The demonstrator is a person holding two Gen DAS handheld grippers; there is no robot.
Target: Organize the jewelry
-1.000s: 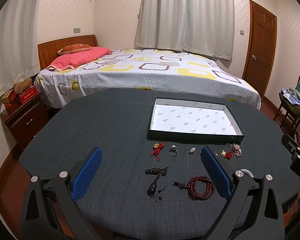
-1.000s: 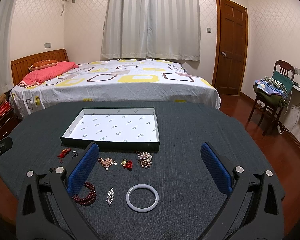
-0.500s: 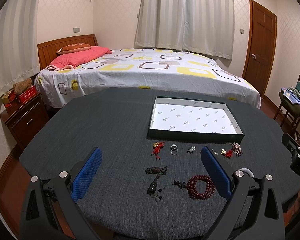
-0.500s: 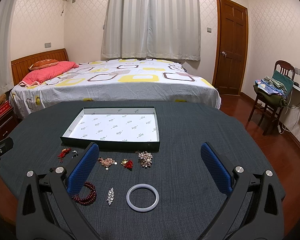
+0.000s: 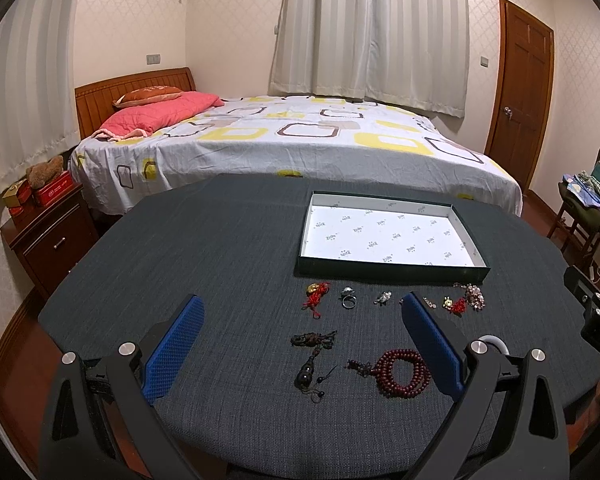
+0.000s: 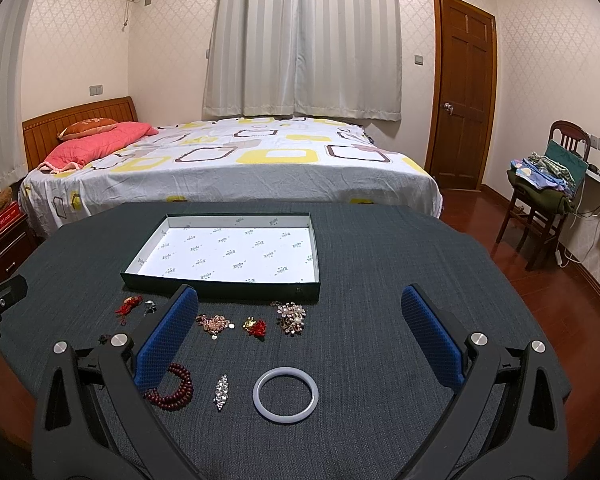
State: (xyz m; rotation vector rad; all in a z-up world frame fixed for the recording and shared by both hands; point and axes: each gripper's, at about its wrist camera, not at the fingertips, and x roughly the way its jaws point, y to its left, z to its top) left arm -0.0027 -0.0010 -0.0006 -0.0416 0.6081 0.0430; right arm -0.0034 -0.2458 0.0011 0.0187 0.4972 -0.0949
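Jewelry lies scattered on the dark surface (image 6: 380, 280), just in front of the tray (image 6: 228, 284), whose white-lined inside holds nothing. Left hand-held gripper (image 5: 300, 334) hovers wide over the beads (image 5: 400, 372) and pendant (image 5: 306, 374). Right hand-held gripper (image 6: 300, 326) hangs wide above the bangle (image 6: 286, 395), brooch (image 6: 292, 318) and ring (image 5: 348, 298); both grasp nothing.

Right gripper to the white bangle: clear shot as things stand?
Probably yes. The right gripper is open and holds nothing, and the white bangle lies flat on the table just ahead between its fingers, apart from the crystal brooch beside it. Nothing lies in the way.
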